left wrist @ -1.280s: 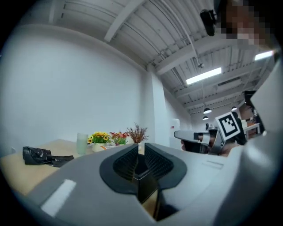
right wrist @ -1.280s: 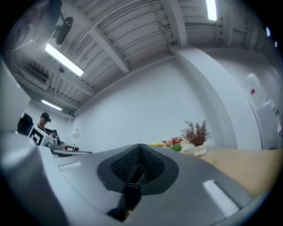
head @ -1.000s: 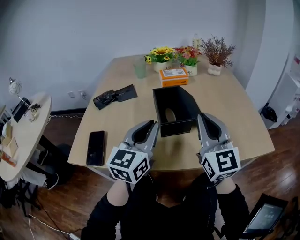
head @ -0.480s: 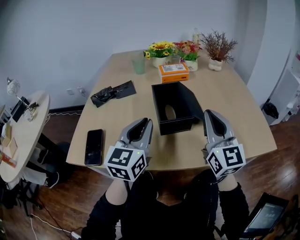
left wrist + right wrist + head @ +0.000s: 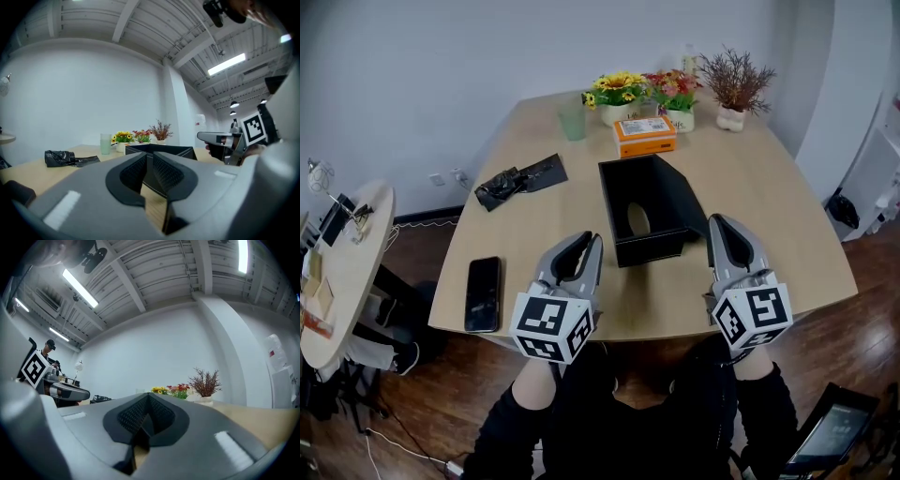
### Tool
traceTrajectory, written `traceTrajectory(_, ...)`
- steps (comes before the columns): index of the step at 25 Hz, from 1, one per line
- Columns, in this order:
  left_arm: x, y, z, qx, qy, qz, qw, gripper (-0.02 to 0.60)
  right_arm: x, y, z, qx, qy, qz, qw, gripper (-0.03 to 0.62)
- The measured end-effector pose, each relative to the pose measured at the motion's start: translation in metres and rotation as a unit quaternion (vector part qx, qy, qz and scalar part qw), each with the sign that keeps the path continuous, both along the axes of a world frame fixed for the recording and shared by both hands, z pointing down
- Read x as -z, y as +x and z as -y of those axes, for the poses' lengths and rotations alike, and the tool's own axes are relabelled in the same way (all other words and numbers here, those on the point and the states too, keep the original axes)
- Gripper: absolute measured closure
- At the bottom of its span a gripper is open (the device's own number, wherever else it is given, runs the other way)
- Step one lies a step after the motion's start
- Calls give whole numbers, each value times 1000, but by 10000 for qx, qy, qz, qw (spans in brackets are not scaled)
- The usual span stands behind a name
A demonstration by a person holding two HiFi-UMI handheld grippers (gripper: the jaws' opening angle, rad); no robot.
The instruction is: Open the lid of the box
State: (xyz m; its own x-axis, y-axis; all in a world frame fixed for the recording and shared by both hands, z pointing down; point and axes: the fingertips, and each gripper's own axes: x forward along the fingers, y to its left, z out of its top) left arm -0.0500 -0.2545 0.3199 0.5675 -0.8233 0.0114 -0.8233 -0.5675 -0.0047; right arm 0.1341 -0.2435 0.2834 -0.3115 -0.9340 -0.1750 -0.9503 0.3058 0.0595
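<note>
A black box (image 5: pixel 649 210) stands in the middle of the wooden table (image 5: pixel 769 202), its top facing up and an oval hole showing inside. My left gripper (image 5: pixel 594 241) is shut and empty, just off the box's near left corner. To the right of the box's near right corner is my right gripper (image 5: pixel 718 222), also shut and empty. In the left gripper view the box (image 5: pixel 164 151) lies straight beyond the shut left gripper (image 5: pixel 149 157), with the right gripper (image 5: pixel 219 138) to its right. The right gripper view shows its own closed right gripper (image 5: pixel 148 400) and the left gripper (image 5: pixel 69 391) at the left.
A black phone (image 5: pixel 482 292) lies near the table's front left edge. A crumpled black bag (image 5: pixel 517 183) sits at the left. Behind the box are an orange carton (image 5: pixel 645 135), a green cup (image 5: pixel 572 120), flower pots (image 5: pixel 619 97) and a dried plant (image 5: pixel 734 86). A round side table (image 5: pixel 347 267) stands left.
The right gripper has drifted a little to the right, away from the box's corner. The left gripper has hardly moved. Both stay shut, and the head view has tilted slightly.
</note>
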Motion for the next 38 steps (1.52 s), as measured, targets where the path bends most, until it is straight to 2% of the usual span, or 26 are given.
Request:
traceTrajectory(3,-2,3,-1,-54,9,100,9999,558,-1,-1,1,24,-16,7,10000,594)
traceTrajectory(12,-5,6,0,-120,-100,103,9998,558,-3,-9,1,290,-118,2,9995,594)
traceTrajectory(38,-6,4,-2,-87,-135,98,9998,558,-6,-9,1,273,-184,-3,9995,594)
